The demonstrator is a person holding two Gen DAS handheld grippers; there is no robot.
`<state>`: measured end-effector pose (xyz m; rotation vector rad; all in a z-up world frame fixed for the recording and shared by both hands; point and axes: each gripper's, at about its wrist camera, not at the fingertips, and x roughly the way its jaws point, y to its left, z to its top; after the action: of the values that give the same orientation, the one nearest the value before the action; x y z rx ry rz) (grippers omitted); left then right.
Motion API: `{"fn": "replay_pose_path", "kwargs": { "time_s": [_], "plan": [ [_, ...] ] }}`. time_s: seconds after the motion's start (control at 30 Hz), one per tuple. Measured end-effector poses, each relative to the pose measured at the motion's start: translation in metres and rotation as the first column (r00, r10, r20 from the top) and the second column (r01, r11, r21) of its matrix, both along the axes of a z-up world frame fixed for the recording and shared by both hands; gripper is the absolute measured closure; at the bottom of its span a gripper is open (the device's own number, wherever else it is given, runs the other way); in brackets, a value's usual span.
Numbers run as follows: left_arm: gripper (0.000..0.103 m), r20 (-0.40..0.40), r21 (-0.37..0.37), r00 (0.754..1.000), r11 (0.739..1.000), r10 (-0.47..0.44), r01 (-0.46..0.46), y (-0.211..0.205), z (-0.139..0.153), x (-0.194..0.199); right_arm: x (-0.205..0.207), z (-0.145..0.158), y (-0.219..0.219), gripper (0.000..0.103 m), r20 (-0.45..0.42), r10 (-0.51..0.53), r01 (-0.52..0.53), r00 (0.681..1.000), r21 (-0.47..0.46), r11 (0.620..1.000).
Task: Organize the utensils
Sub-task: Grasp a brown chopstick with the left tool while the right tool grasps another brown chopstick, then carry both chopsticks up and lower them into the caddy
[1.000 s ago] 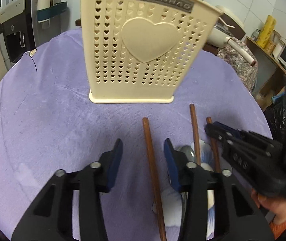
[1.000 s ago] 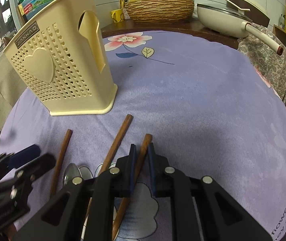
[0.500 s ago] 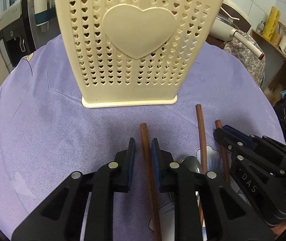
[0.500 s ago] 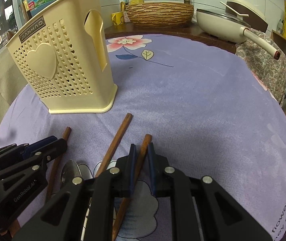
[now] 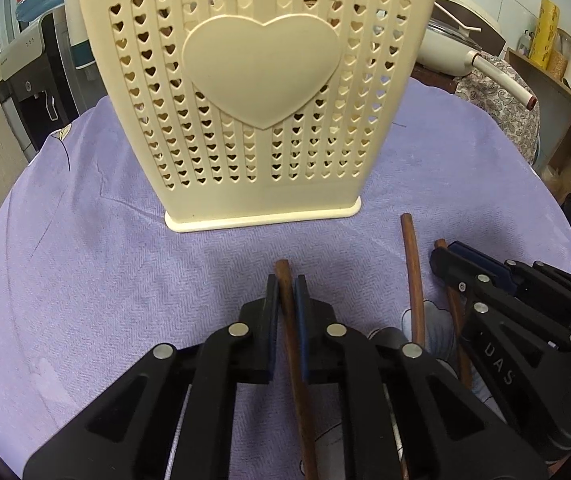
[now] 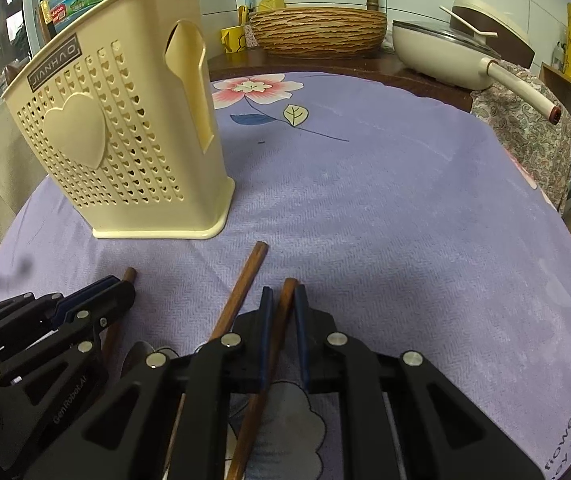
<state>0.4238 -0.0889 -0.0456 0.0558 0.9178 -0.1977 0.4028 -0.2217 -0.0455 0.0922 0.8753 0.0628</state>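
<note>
Utensils: three wooden handles lie side by side on the purple tablecloth, in front of the cream holder. The left gripper has just closed its jaws on the left handle, pads pressing both sides. The right gripper is clamped on the right handle. The middle handle lies free between them, beside a metal spoon bowl. Bare cloth separates the handle tips from the holder's base. The cloth is clear to the right, up to the table edge. A lidded pan and a woven basin stand on the counter behind.
</note>
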Motion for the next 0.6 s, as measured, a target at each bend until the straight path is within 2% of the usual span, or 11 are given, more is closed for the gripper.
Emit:
{"fn": "replay_pose_path", "kwargs": {
  "time_s": [0.13,0.23,0.47,0.6],
  "plan": [
    [0.095,-0.013,-0.047,1.0,0.999,0.001,-0.002,0.008,0.003,0.002,0.001,0.001,-0.008,0.095,-0.01,0.017,-0.016,1.0,0.114,0.993],
    [0.095,0.006,-0.085,1.0,0.996,0.006,-0.005,0.015,0.015,-0.002,-0.004,0.013,-0.01,0.095,0.02,0.028,-0.031,0.999,0.157,0.987],
    [0.096,0.113,-0.192,0.994,0.981,0.012,0.01,0.039,0.074,-0.023,-0.02,0.066,-0.011,0.096,0.118,0.084,-0.11,0.989,0.239,0.965],
    [0.096,0.212,-0.202,0.977,0.979,0.006,0.038,0.05,0.118,-0.046,-0.036,0.107,-0.014,0.096,0.2,0.107,-0.157,0.974,0.252,0.955]
  ]
}}
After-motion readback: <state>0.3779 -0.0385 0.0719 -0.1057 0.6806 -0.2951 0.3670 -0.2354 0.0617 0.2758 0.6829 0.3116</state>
